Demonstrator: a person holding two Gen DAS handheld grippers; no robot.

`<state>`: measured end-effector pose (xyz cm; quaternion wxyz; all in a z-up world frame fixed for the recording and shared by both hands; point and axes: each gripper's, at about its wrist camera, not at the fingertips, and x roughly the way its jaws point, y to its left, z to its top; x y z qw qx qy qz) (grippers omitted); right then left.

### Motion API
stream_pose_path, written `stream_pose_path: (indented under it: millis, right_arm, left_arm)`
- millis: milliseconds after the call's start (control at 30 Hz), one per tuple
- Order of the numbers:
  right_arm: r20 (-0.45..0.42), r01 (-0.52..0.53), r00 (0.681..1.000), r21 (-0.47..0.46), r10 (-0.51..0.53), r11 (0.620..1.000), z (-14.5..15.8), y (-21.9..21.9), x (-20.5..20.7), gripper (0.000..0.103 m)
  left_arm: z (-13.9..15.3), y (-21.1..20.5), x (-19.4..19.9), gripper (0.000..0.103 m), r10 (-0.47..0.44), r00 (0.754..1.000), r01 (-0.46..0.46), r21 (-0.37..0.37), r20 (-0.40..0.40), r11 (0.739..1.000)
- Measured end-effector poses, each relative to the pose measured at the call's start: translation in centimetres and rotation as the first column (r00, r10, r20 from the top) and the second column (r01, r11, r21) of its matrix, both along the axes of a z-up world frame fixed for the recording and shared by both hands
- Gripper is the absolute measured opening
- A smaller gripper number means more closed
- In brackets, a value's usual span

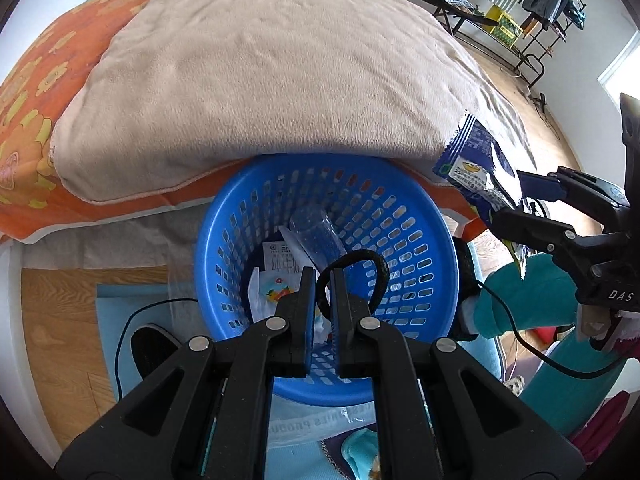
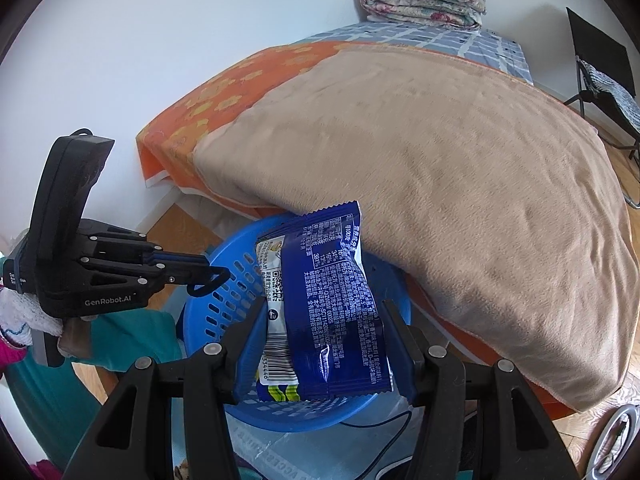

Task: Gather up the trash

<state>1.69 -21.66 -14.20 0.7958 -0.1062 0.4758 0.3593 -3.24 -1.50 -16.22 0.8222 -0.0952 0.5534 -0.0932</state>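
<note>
You hold two grippers over one round blue perforated plastic basket point(image 1: 420, 240). Your right gripper point(image 2: 326, 344) clamps one dark blue foil snack wrapper point(image 2: 340, 300) above the basket's rim, long axis upright. Your left gripper point(image 1: 323, 280) pinches one black elastic loop point(image 1: 360, 268) over the basket's inside.

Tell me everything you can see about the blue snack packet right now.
The snack packet is a glossy dark-blue foil pouch with white print, a white-and-yellow barcode panel and crimped zigzag ends. It looks puffy and sealed. It stands roughly upright, pinched across its width by the right gripper, above the blue basket beside the bed.
</note>
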Motion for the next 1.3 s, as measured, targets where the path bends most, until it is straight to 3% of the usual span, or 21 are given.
stream_pose_path:
  millis: [433,467,500,533,600,900,1300]
  right_arm:
    - [-0.011,-0.011,1.000,-0.003,0.011,1.000,-0.2,0.4,0.1,0.060]
    - [-0.008,-0.011,1.000,-0.006,0.011,1.000,-0.2,0.4,0.1,0.060]
    - [-0.004,-0.012,1.000,-0.007,0.012,1.000,-0.2,0.4,0.1,0.060]
    - [-0.002,-0.013,1.000,-0.009,0.013,1.000,-0.2,0.4,0.1,0.060]
    - [0.000,-0.013,1.000,-0.007,0.013,1.000,-0.2,0.5,0.1,0.062]
    - [0.024,0.015,1.000,-0.011,-0.015,1.000,0.0,0.3,0.2,0.081]
    - [0.063,0.065,0.996,0.000,-0.065,0.998,1.0,-0.1,0.8,0.092]
  left_arm:
    - [0.0,0.1,0.4,0.006,0.001,1.000,-0.001,0.000,-0.014,1.000]
    - [0.0,0.1,0.4,0.009,0.002,1.000,-0.002,0.002,-0.013,1.000]
    - [0.0,0.1,0.5,0.021,0.003,1.000,-0.003,0.004,-0.013,1.000]
    - [0.0,0.2,0.5,0.040,0.007,1.000,-0.007,0.007,-0.010,1.000]
    - [0.2,0.3,0.4,0.052,0.015,1.000,-0.015,0.008,0.005,1.000]
    - [0.2,0.5,0.4,0.052,0.027,1.000,-0.027,0.003,0.001,1.000]
    - [1.2,0.6,0.8,0.061,0.047,0.998,-0.047,-0.007,0.030,0.999]
